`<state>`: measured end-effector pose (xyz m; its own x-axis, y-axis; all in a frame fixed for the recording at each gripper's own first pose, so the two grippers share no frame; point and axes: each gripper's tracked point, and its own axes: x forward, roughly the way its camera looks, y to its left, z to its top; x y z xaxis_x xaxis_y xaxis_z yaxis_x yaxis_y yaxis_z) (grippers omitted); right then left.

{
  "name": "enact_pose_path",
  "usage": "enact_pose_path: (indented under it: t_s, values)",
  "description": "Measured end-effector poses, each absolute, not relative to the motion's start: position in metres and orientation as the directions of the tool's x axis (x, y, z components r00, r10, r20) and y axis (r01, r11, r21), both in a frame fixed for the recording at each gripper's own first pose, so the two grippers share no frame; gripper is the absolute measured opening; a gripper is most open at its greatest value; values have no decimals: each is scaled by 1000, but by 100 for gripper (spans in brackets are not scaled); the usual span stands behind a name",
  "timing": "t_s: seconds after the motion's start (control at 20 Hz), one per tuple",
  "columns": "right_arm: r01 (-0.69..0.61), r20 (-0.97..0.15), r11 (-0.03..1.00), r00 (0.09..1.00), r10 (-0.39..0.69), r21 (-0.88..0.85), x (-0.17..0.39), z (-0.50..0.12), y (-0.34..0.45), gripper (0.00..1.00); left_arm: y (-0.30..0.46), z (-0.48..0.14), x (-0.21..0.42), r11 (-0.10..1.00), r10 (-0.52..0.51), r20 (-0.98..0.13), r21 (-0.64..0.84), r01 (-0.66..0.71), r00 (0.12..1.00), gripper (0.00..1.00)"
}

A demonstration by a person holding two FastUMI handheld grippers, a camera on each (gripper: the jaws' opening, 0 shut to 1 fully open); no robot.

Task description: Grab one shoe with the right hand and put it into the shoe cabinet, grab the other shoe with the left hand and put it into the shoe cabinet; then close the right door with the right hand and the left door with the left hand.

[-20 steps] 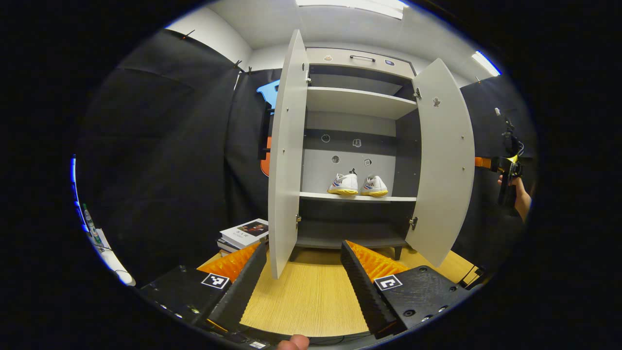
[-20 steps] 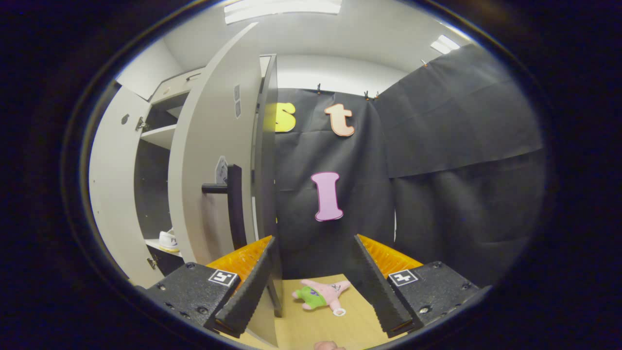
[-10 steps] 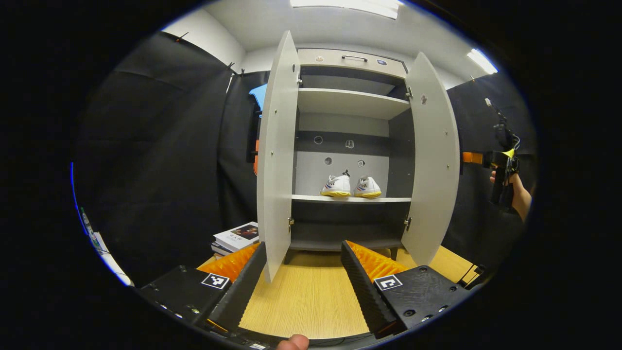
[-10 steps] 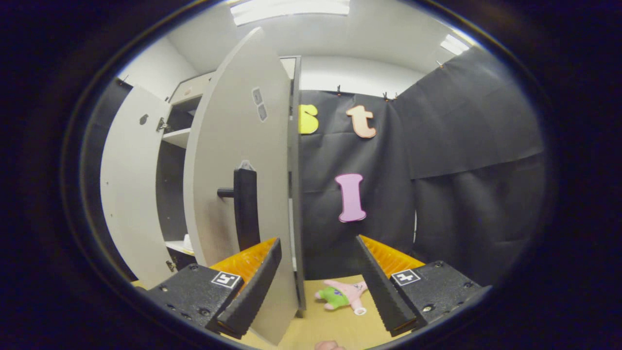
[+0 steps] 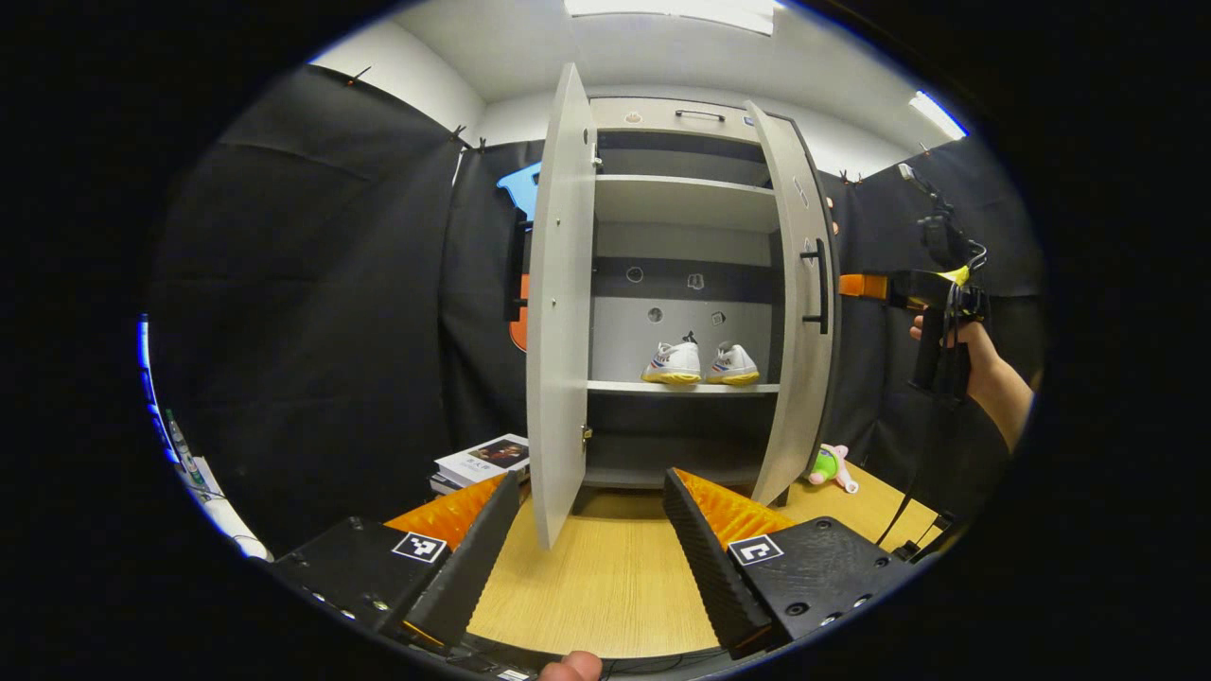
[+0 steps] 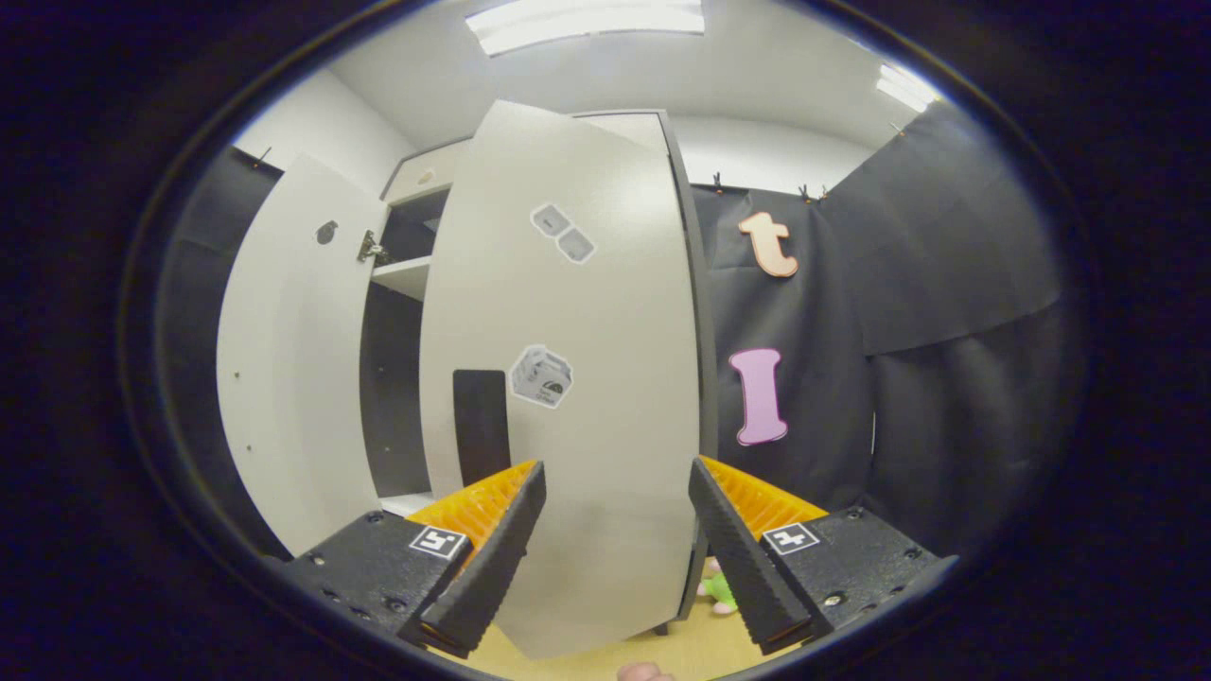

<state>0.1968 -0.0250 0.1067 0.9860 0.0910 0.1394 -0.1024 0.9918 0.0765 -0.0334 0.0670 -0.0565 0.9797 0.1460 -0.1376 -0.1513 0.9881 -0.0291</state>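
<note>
Both shoes (image 5: pixel 700 363) sit side by side on the cabinet's (image 5: pixel 676 118) middle shelf (image 5: pixel 681 387). Right door (image 6: pixel 568 378) approx. half shut; left door (image 5: pixel 560 303) wide open. Right tool (image 6: pixel 615 558) faces the right door w/ fingers apart, holding nothing. Left tool (image 5: pixel 591 558) over the bench (image 5: pixel 605 577), fingers apart, holding nothing.

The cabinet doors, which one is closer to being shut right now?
The right door, the one with the dark handle facing out beside the right gripper. It is swung partway across the opening, while the left door stands wide open, edge-on.
</note>
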Motion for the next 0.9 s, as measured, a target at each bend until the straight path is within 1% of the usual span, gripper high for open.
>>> enact_pose_path:
  t_s: [0.1, 0.2, 0.4, 0.5, 0.65, 0.8, 0.9]
  values:
    - [-105, 161, 992, 982, 93, 66, 175, 108, -22, 99, 79, -49, -28, 985, 161, -131, -32, -167, 978, 92]
    - [-104, 156, 993, 983, 94, 53, 147, 97, -23, 98, 95, -40, -20, 982, 183, -117, -23, -186, 976, 93]
    - [-109, 82, 993, 991, 106, 34, 90, 55, -31, 98, 135, -16, -3, 968, 252, -72, 38, -249, 965, 92]
    - [-115, 39, 993, 993, 114, 38, 68, 30, -35, 98, 157, -3, 11, 961, 274, -54, 44, -272, 960, 92]
    - [-116, 8, 992, 993, 116, 38, 47, 4, -41, 99, 198, 21, 32, 950, 313, -20, 14, -312, 950, 92]
    - [-98, -15, 995, 995, 98, 16, 34, -12, -49, 98, 245, 33, 59, 930, 368, -15, 4, -367, 930, 92]
    - [-92, -37, 995, 995, 93, 25, 29, -20, -52, 99, 263, 47, 80, 930, 368, 5, 10, -368, 930, 93]
